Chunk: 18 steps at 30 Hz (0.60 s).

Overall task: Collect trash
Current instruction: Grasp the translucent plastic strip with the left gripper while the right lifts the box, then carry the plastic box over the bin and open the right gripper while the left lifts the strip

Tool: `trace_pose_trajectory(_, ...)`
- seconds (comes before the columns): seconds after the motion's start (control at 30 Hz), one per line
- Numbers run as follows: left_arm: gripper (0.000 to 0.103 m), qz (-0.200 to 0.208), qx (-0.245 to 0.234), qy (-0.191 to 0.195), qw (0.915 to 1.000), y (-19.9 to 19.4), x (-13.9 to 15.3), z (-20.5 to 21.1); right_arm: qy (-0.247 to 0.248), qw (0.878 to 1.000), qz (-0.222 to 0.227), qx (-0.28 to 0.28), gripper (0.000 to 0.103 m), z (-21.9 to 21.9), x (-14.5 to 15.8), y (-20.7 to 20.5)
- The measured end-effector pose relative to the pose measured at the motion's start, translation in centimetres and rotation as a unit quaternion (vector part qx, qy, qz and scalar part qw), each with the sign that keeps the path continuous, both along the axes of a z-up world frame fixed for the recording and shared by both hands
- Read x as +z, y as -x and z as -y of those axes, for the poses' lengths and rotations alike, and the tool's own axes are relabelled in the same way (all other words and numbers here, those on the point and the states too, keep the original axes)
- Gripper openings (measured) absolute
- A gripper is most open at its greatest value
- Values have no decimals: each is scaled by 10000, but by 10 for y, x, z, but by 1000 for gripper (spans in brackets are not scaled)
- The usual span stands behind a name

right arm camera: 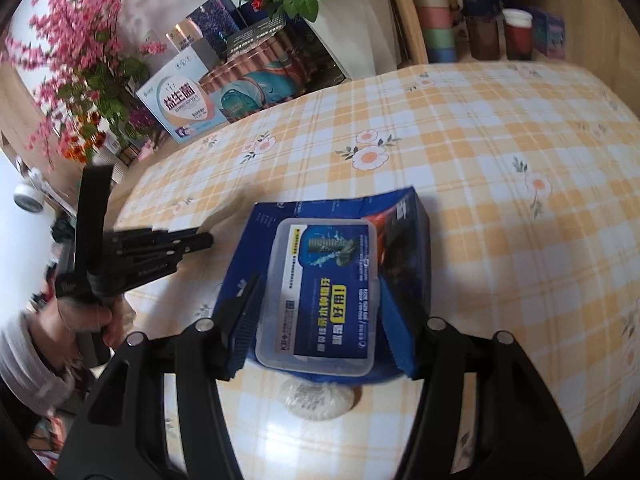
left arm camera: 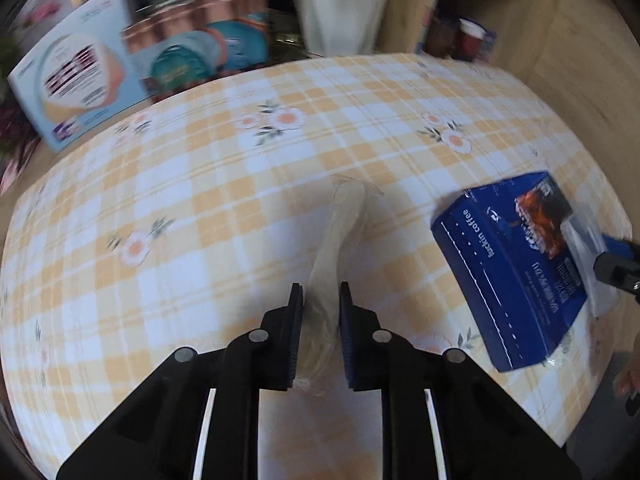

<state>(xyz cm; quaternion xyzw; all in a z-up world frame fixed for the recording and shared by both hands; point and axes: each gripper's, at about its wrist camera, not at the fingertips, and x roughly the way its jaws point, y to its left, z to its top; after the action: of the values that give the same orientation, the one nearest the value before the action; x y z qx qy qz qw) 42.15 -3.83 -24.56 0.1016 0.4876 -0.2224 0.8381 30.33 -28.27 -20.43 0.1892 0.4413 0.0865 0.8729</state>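
My left gripper (left arm camera: 321, 294) is shut on a clear plastic wrapper (left arm camera: 340, 240) and holds it over the checked tablecloth (left arm camera: 224, 200). A blue coffee box (left arm camera: 516, 272) lies to its right. In the right wrist view my right gripper (right arm camera: 318, 288) has its fingers on both sides of a clear plastic box with a blue label (right arm camera: 326, 292), which rests on the blue coffee box (right arm camera: 404, 220). A small white crumpled packet (right arm camera: 318, 396) lies on the cloth just below that box. The left gripper (right arm camera: 168, 252) shows at the left of this view.
Boxes (right arm camera: 180, 98), a white plant pot (right arm camera: 356, 32) with red flowers, pink artificial flowers (right arm camera: 80, 60) and cups (right arm camera: 516, 34) stand along the table's far edge. A wooden wall (left arm camera: 580, 60) runs on the right.
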Motion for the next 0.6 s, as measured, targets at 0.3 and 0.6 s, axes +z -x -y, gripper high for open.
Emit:
trace_pose_trajectory(0.3, 17, -308, 522, 1121, 9918, 87, 36, -39, 150, 9997, 163, 104, 58, -8, 10, 32)
trace_pose_trajectory(0.6, 17, -190, 567, 1404, 9883, 171, 61, -41, 208, 9987, 360, 288, 58, -16, 25, 70)
